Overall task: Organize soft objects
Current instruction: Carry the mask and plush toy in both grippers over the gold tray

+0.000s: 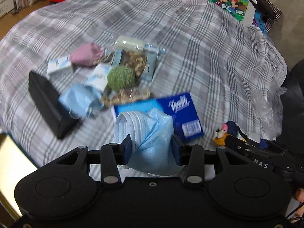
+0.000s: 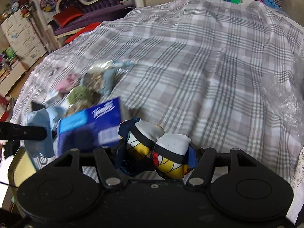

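My left gripper is shut on a crumpled light blue face mask, held above the plaid bed cover. My right gripper is shut on a bundled multicoloured cloth with white, yellow, red and black patches; it also shows at the right of the left wrist view. A blue tissue box lies just beyond the mask and shows in the right wrist view. Farther back lie a green fuzzy ball, a pink pouch and another light blue cloth.
A black wedge-shaped box lies at the left of the pile. Small white tissue packs and clear snack bags sit among the objects. A cartoon picture stands at the bed's far right. Crinkled clear plastic lies on the right edge.
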A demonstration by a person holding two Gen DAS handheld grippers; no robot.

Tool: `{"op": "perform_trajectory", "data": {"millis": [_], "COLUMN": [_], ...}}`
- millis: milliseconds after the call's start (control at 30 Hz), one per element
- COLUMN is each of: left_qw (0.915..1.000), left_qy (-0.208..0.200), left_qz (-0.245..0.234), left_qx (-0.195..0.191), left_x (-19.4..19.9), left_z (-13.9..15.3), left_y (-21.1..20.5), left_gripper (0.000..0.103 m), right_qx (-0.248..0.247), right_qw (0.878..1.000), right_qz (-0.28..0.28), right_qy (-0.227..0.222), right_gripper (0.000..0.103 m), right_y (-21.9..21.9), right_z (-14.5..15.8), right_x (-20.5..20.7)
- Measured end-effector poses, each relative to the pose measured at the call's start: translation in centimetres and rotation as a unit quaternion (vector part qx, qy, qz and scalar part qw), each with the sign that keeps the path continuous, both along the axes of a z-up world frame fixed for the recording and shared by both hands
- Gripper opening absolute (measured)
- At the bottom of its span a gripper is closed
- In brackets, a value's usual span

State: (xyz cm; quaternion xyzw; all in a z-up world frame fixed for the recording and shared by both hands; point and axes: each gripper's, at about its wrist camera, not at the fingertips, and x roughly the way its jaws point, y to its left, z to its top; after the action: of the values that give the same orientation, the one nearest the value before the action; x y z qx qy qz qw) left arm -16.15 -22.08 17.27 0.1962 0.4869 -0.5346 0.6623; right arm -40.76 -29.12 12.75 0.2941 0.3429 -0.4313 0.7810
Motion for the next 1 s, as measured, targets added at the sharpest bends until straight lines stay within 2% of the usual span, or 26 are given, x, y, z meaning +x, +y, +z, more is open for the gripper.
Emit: {"op": "perform_trajectory", "data": {"millis": [233, 400, 533, 733, 867, 1000], "left_qw": [0.9979, 0.9900, 0.9766, 0.9485, 0.9357, 0.9294], "left_qy": [0.008, 0.004, -0.018, -0.047, -0.048, -0.030], "left_qz": [0.063, 0.140, 0.213, 0.311, 0.345, 0.361], "left_qx": [0.009, 0.013, 0.018, 0.034, 0.055, 0.071], "left_x": [1.7, 5.2, 8.8, 14.2, 17.0, 19.0], "left_z": [-1.3, -2.1, -2.4, -3.5, -5.1, -6.9], "left_y": [7.1, 12.9, 17.1, 21.7, 23.3, 24.3], "left_gripper": [0.043, 0.043, 0.043, 0.043, 0.043, 0.043], "right_qx": [0.000, -0.004, -0.007, -0.013, -0.009, -0.001], "right_qw": [0.996, 0.986, 0.974, 0.952, 0.940, 0.933], "right_qz": [0.085, 0.166, 0.227, 0.305, 0.340, 0.360], "right_qy": [0.003, 0.006, 0.010, 0.013, 0.020, 0.028], "right_gripper": [0.062, 0.062, 0.062, 0.062, 0.062, 0.062], "right_y": [5.6, 9.7, 12.8, 17.5, 19.5, 20.6], "right_z": [0.4, 0.9, 1.1, 1.1, 0.6, -0.1], "right_x": [3.6, 8.5, 13.0, 20.0, 24.1, 27.1]}}
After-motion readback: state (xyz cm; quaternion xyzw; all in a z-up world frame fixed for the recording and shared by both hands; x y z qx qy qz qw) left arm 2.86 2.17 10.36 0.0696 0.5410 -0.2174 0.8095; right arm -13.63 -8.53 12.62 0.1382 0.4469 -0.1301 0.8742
